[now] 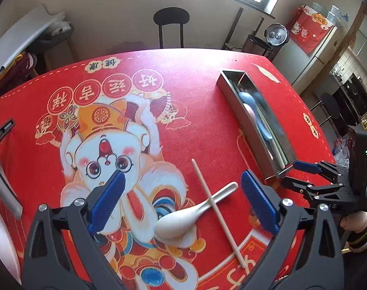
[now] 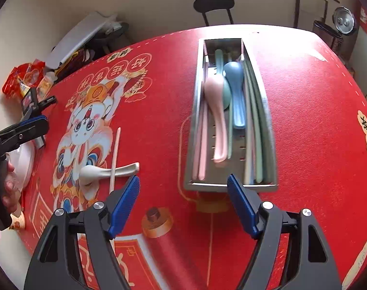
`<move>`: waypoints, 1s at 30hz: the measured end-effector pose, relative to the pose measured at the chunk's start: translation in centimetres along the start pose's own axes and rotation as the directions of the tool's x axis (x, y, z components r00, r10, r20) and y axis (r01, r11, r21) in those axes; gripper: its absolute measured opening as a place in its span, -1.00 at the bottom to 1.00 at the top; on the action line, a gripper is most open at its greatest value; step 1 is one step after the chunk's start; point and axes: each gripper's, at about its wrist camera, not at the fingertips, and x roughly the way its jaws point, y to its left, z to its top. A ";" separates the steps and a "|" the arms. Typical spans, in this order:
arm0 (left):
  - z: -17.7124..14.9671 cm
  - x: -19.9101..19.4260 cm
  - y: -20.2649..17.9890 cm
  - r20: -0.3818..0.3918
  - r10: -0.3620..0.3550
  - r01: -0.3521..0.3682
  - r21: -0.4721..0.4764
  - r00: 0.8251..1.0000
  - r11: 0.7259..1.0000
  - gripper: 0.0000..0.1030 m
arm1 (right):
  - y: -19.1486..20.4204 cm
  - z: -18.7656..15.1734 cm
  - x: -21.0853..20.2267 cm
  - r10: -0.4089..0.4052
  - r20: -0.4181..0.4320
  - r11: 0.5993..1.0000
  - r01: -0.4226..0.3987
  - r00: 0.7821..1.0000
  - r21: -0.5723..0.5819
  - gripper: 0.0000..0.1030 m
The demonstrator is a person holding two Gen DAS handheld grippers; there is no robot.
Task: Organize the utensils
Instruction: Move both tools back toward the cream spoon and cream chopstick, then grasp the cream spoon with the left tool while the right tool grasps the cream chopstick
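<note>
A white spoon lies on the red tablecloth with a cream chopstick laid across its handle. Both also show in the right wrist view, the spoon and chopstick. A steel utensil tray holds pink, blue and green spoons plus several chopsticks; it also shows in the left wrist view. My left gripper is open and empty, just above the white spoon. My right gripper is open and empty, in front of the tray's near end.
A white bowl sits at the table's left edge. Snack packets and a clip lie at the far left. A black chair stands behind the table. The right gripper's body shows in the left wrist view.
</note>
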 end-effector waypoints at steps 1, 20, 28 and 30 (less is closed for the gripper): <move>-0.6 -0.1 0.4 -0.004 0.006 -0.006 -0.005 1.000 1.000 0.85 | 0.8 -0.3 0.3 0.005 -0.013 1.000 -0.005 1.000 -0.017 0.42; -6.3 -0.5 6.2 -0.030 0.063 -0.065 -0.071 0.998 0.995 0.84 | 11.2 -4.5 6.4 -0.019 -0.193 0.945 -0.045 0.981 -0.323 -0.24; -5.7 1.4 5.2 -0.052 0.010 -0.012 -0.041 0.999 0.999 0.84 | 9.6 -4.5 5.9 -0.026 -0.177 0.952 -0.030 0.984 -0.304 -0.86; -5.5 2.2 4.6 -0.065 -0.031 0.030 -0.028 0.997 0.999 0.82 | 9.2 -4.5 5.8 -0.023 -0.173 0.956 -0.029 0.985 -0.291 -0.88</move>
